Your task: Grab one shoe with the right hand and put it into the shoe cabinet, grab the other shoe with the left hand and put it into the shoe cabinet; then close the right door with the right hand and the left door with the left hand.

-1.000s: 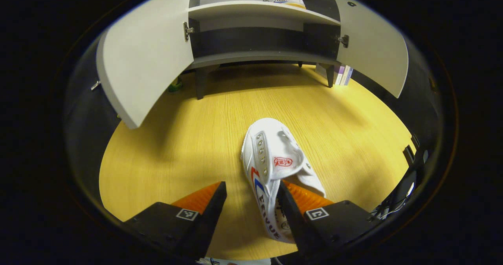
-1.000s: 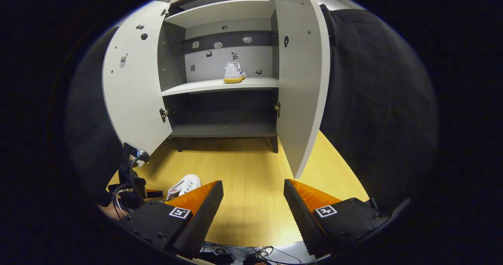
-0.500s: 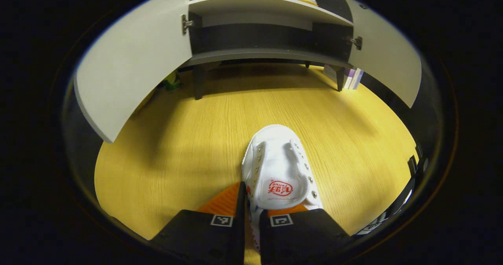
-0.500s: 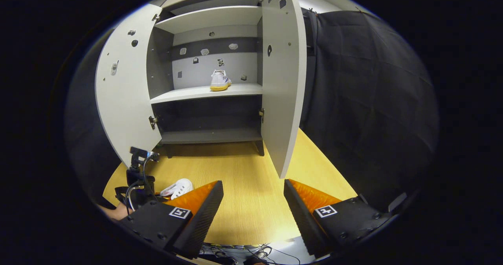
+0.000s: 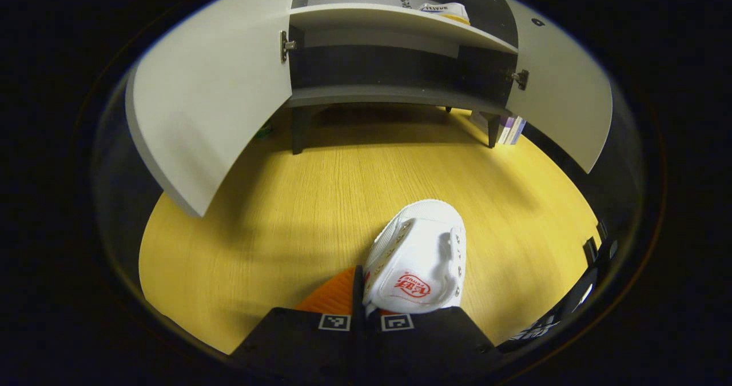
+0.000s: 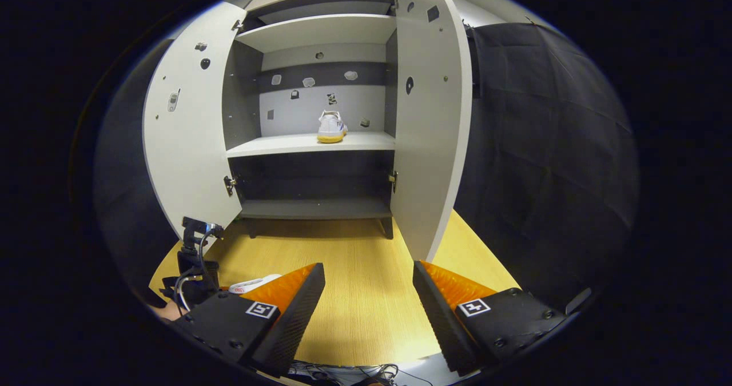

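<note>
Two shoes, one shelved and one in the left tongs

One white shoe point(image 6: 331, 127) stands on the middle shelf point(image 6: 311, 143) of the shoe cabinet point(image 6: 311, 88), toward the right side, heel facing outward. Both cabinet doors hang wide open: the left door point(image 6: 186, 128) and the right door point(image 6: 429, 123) swing out over the yellow wooden floor point(image 6: 354, 294).

In the left gripper view, the left tongs point(image 5: 366, 311) have their fingers drawn almost together, clamped on the heel end of the second white shoe point(image 5: 420, 257). That shoe's toe points toward the cabinet, and it is tilted; I cannot tell whether it touches the floor point(image 5: 320, 203). A few books point(image 5: 510, 130) lean beside the cabinet's right leg.

In the right gripper view, the right tongs point(image 6: 369, 297) are spread wide with nothing between the fingers, low in front of the cabinet. The left tongs' body point(image 6: 191, 271) and the second shoe appear at the lower left there.
</note>
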A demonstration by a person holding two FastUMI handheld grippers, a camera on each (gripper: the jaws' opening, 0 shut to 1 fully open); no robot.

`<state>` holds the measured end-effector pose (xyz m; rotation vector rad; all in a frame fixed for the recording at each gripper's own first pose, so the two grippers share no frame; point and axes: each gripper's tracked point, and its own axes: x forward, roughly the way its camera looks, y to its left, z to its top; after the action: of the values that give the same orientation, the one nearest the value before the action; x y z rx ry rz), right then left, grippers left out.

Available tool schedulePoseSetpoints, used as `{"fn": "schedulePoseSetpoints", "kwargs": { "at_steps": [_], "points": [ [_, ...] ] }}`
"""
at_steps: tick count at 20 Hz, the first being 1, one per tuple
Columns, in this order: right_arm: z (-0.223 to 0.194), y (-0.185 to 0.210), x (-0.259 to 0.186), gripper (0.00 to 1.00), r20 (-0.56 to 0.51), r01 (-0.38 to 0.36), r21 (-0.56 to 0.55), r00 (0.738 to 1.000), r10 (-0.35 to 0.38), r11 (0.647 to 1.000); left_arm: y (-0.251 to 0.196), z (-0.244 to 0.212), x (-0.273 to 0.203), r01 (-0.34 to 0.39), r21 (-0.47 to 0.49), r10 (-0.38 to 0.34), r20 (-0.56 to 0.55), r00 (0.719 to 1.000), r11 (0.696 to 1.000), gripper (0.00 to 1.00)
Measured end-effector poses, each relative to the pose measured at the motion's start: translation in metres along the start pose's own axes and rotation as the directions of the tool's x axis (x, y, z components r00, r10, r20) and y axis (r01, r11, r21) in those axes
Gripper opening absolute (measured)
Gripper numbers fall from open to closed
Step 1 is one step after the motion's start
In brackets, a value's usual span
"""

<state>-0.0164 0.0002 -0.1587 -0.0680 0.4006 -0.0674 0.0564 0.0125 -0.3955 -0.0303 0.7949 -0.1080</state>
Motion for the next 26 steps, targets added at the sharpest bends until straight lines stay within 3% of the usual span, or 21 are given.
{"fn": "schedulePoseSetpoints", "kwargs": {
  "at_steps": [6,10,14,21,26],
  "points": [
    [0.015,-0.004,0.023,0.98,0.033,-0.106,-0.04,0.994,0.107,0.994,-0.024,0.079,-0.069,-0.006,-0.068,0.014,0.119,0.993,0.998,0.05],
    [0.023,-0.013,0.021,0.98,0.061,-0.153,-0.048,0.986,0.156,0.987,-0.043,0.157,-0.113,0.013,-0.088,0.007,0.217,0.976,0.996,0.05],
    [0.026,-0.023,0.015,0.98,0.074,-0.187,-0.028,0.979,0.189,0.982,-0.042,0.243,-0.138,-0.016,-0.093,0.042,0.288,0.957,0.996,0.05],
    [0.029,-0.049,0.017,0.99,0.071,-0.178,0.034,0.982,0.176,0.983,-0.014,0.39,-0.117,-0.102,-0.097,0.13,0.358,0.925,0.99,0.05],
    [0.052,-0.055,0.017,0.99,0.12,-0.18,0.02,0.977,0.176,0.983,-0.001,0.466,-0.068,-0.092,-0.154,0.135,0.294,0.946,0.984,0.05]
  ]
}}
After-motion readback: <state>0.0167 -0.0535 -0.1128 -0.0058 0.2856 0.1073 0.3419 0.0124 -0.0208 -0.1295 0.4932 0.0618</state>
